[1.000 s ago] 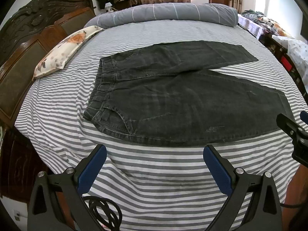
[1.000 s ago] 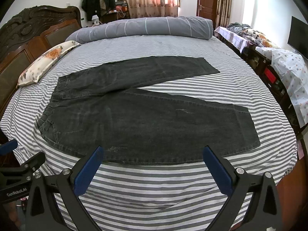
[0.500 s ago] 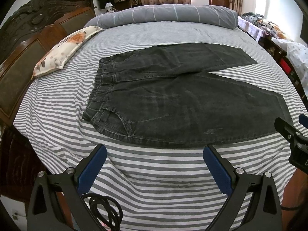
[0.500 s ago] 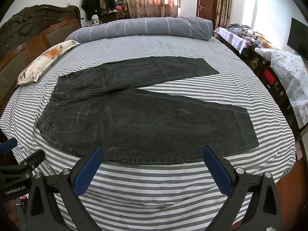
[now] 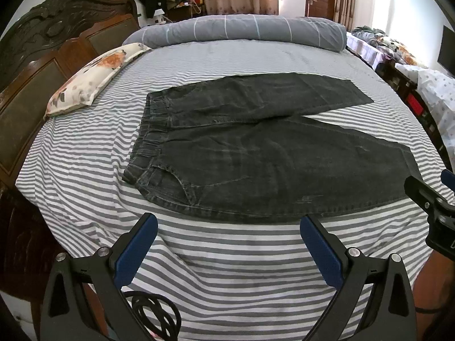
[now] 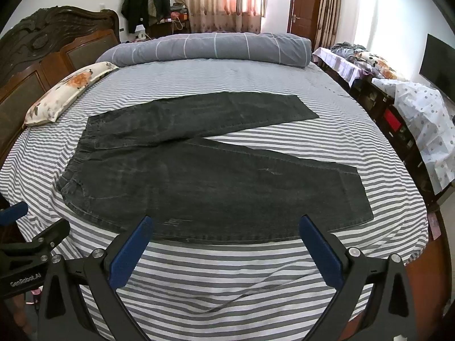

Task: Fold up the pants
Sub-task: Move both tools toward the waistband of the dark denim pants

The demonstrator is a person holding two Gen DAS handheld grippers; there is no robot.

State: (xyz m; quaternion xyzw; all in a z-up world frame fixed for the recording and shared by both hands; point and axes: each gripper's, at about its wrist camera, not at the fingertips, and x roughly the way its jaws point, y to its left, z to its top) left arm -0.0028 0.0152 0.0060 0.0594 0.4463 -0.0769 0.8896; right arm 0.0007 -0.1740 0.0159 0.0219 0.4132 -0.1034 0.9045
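Dark grey jeans point(image 5: 256, 156) point(image 6: 216, 176) lie flat on the striped bed, waistband to the left, the two legs spread apart in a V toward the right. My left gripper point(image 5: 227, 244) hovers open over the sheet just short of the near hem edge, close to the waistband side. My right gripper point(image 6: 224, 244) is open too, above the near edge of the lower leg. Neither touches the cloth. Each gripper shows at the edge of the other's view: the right one point(image 5: 432, 213) and the left one point(image 6: 31, 244).
A grey-and-white striped sheet point(image 5: 227, 278) covers the bed. A floral pillow point(image 5: 93, 76) lies at the left by the dark wooden headboard point(image 5: 42, 56). A rolled grey duvet point(image 6: 204, 48) lines the far side. Cluttered furniture point(image 6: 398, 108) stands right of the bed.
Both grippers have drifted slightly back and up from the bed; the jeans sit a little lower in the views. The cloth has not moved.
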